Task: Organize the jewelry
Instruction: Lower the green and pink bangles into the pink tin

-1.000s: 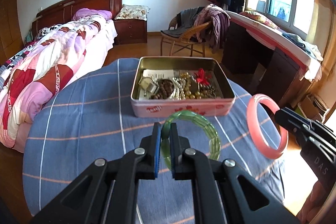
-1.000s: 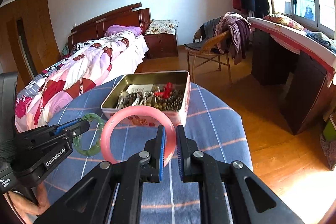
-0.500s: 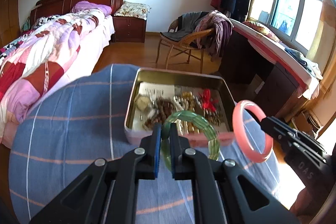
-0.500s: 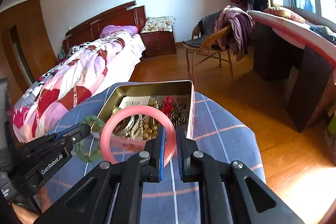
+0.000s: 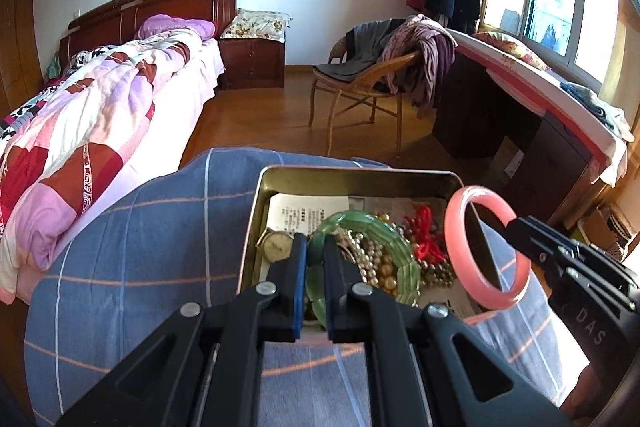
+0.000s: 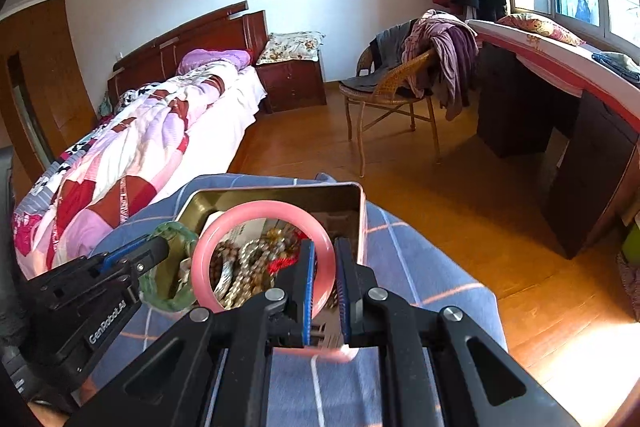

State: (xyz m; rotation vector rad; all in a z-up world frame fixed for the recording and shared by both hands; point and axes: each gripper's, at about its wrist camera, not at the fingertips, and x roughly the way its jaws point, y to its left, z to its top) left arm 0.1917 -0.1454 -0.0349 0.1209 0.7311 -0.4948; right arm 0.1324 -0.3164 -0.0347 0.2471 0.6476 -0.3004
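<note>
Left wrist view: the left hand-held gripper (image 5: 316, 259) is clenched on the near side of a green bangle (image 5: 372, 247), which hangs over the open tin (image 5: 360, 175) above the beads and a watch (image 5: 275, 245) already inside. To the right, the right hand-held gripper (image 5: 516, 227) grasps a pink bangle (image 5: 486, 247) upright over the tin's right wall. The step in hand looks like carrying both bangles to the tin for dropping in. The next move probably calls for lowering the green one a little and releasing it over the heap.

Right wrist view: the right hand-held gripper (image 6: 323, 267) pinches the pink bangle (image 6: 262, 251) on its right side, the ring hanging over the tin (image 6: 362, 219). The left hand-held gripper (image 6: 158, 251) and green bangle (image 6: 170, 267) sit just beside it on the left, the two rings nearly touching. Room is tight between them, so one should let go first. The tin stands near the far edge of the blue cloth-covered surface (image 6: 432, 275), with bare floor beyond, so pushing the tin is a risk.
</note>
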